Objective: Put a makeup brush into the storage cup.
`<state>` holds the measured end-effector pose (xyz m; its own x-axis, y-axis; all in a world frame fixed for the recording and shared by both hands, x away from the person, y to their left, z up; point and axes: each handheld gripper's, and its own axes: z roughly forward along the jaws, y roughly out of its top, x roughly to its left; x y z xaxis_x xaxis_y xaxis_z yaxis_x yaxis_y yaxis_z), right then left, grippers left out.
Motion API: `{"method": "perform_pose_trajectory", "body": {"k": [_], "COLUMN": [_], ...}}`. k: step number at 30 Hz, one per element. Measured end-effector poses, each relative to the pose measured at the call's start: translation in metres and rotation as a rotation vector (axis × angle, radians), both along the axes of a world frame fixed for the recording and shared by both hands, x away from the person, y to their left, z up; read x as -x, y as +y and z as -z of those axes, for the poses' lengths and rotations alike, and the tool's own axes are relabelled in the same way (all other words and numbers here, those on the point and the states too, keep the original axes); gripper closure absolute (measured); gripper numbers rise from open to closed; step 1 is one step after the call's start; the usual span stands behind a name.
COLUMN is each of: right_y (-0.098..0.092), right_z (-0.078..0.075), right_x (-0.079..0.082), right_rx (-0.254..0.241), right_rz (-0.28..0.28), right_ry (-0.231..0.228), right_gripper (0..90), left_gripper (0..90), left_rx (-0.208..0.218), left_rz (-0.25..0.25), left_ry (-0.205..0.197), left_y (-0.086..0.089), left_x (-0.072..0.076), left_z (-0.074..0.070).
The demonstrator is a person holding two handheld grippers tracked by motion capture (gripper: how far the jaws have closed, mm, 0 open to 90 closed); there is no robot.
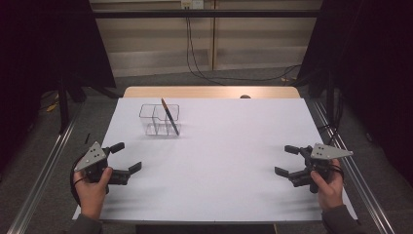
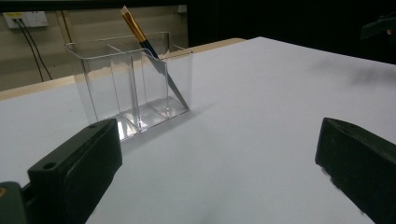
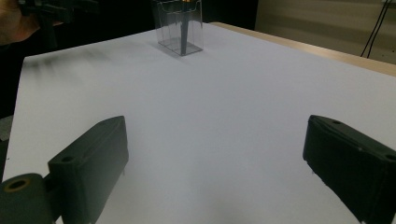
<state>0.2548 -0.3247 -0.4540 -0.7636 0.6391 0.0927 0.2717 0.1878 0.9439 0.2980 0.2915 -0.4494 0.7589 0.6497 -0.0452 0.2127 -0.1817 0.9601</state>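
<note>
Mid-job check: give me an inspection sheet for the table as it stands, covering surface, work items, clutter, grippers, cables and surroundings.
Surface: white table top, bare apart from the work items.
Job's things: clear divided holder stands upright at far left; a paintbrush leans in its end compartment, bristles up.
Clutter: nothing seen.
Grippers: left gripper and right gripper both open, holding nothing, at the near corners.
Cables: black cables hang down the back wall to the floor.
Surroundings: dark curtains at both sides.
</note>
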Motion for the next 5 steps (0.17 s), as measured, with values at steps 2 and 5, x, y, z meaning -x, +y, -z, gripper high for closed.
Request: {"method": "perform_pose_trajectory", "body": {"k": [2, 5], "right_y": [0.0002, 0.0013], "right_z": [0.0000, 0.0000], "right_x": [-0.0003, -0.0010], "right_rx": [0.002, 0.001], "right_rz": [-0.001, -0.004], "right_ry": [0.002, -0.002], "right_gripper": [6.4, 6.4], "left_gripper": [0.4, 0.5], "left_rx": [-0.006, -0.004], "left_rz": [-0.006, -0.008], "left_ry": [-0.005, -0.007], "left_y": [0.0011, 0.0020], "left_x": [0.0005, 0.0019], "left_z": [-0.0003, -0.0005]}}
